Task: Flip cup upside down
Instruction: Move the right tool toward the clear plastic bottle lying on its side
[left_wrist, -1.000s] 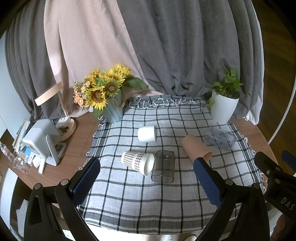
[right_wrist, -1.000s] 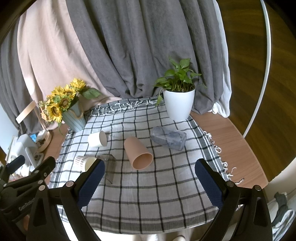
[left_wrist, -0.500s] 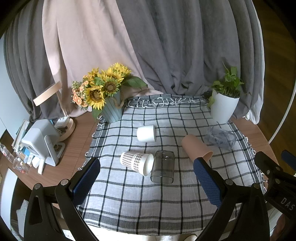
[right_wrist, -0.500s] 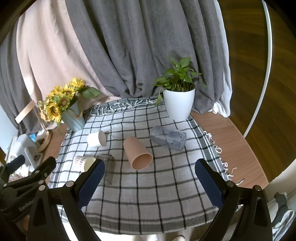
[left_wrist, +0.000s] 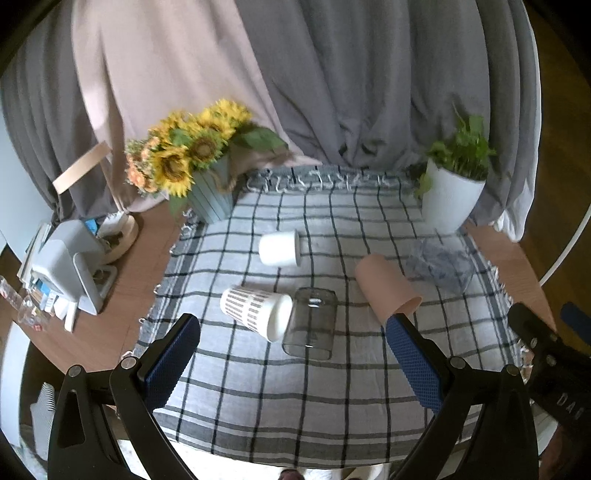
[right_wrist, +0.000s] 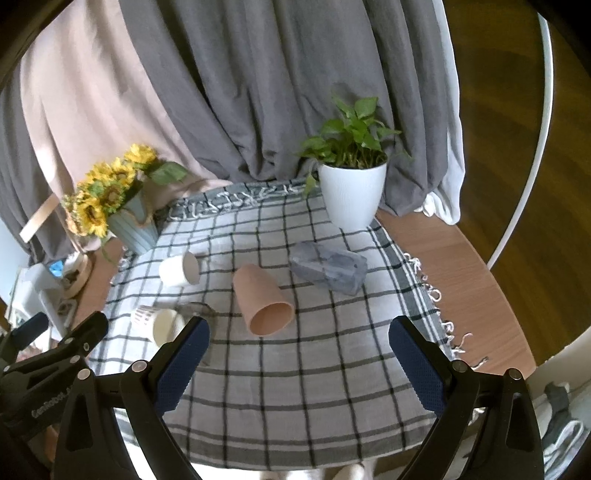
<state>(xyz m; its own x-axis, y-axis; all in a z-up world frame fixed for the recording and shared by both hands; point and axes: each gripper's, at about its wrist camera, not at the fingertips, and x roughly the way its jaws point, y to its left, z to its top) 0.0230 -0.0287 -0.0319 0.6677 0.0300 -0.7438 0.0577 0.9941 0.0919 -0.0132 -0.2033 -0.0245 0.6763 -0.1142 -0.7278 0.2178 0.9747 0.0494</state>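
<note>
Several cups lie on their sides on the checked cloth (left_wrist: 295, 387). A pink cup (left_wrist: 386, 288) (right_wrist: 263, 300) lies with its mouth toward me. A patterned white cup (left_wrist: 256, 307) (right_wrist: 159, 322) touches a smoky glass tumbler (left_wrist: 311, 323). A plain white cup (left_wrist: 279, 248) (right_wrist: 180, 269) lies farther back. A clear bluish cup (left_wrist: 439, 263) (right_wrist: 328, 266) lies at the right. My left gripper (left_wrist: 291, 354) is open and empty above the near cloth. My right gripper (right_wrist: 299, 350) is open and empty, just short of the pink cup.
A sunflower vase (left_wrist: 212, 199) (right_wrist: 135, 229) stands at the back left and a white plant pot (left_wrist: 450, 201) (right_wrist: 351, 194) at the back right. Small devices and clutter (left_wrist: 70, 266) sit on the wooden table at the left. Curtains hang behind.
Both grippers have moved slightly forward and down toward the cups; the cups look a little larger. The cups have not moved. Both stay open.
</note>
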